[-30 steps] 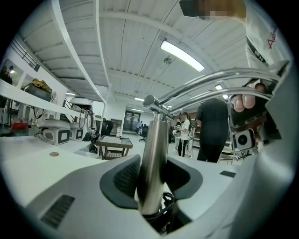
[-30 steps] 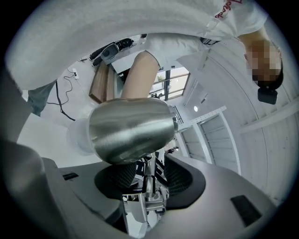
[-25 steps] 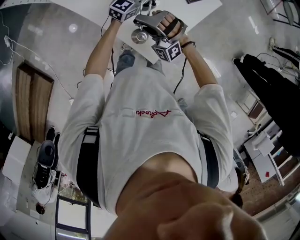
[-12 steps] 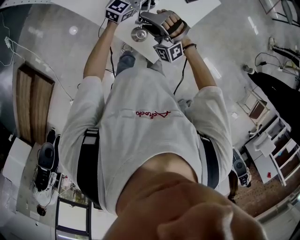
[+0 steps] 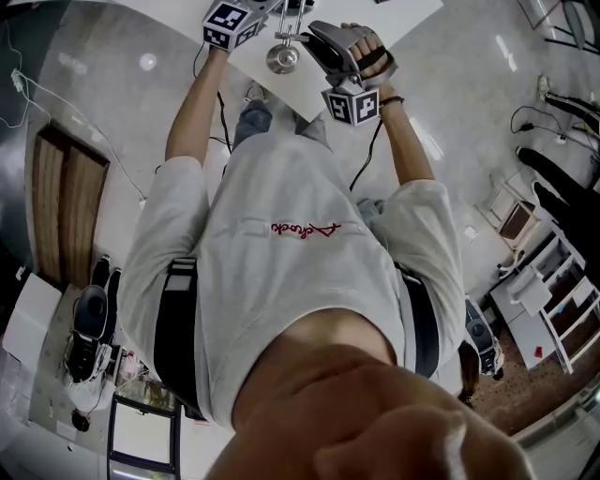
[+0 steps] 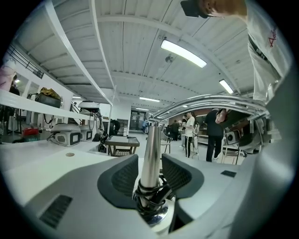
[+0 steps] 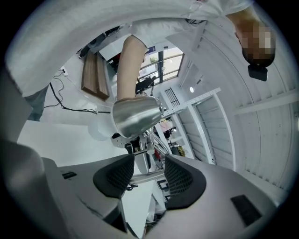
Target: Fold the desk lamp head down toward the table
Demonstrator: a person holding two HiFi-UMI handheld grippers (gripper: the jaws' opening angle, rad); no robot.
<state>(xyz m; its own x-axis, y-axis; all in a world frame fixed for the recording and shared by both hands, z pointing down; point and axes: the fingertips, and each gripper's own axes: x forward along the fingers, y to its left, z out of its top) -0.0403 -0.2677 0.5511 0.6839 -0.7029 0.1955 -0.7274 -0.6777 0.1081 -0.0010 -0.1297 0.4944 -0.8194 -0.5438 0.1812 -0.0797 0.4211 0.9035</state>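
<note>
The chrome desk lamp stands on the white table (image 5: 398, 23) at the top of the head view, its round head (image 5: 281, 58) between my two hands. In the left gripper view the lamp's upright post (image 6: 150, 154), with black cord wound round its foot, stands between the pads of my left gripper (image 6: 150, 172); a gap shows beside the post. In the right gripper view the shiny lamp head (image 7: 135, 116) hangs just above my right gripper (image 7: 148, 170). Its jaws are closing, a thin chrome arm rod (image 7: 142, 178) crosses between the pads, and they do not press on it.
A black cable (image 5: 361, 159) hangs from the table's edge down to the floor. A wooden door (image 5: 61, 206) is at the left, white shelving (image 5: 553, 300) at the right. Several people (image 6: 215, 135) and a small table (image 6: 119, 142) stand far behind the lamp.
My two hands have drawn a little apart in the head view, the right one sliding rightward, the left one slightly leftward. The lamp head sits a bit higher in the picture.
</note>
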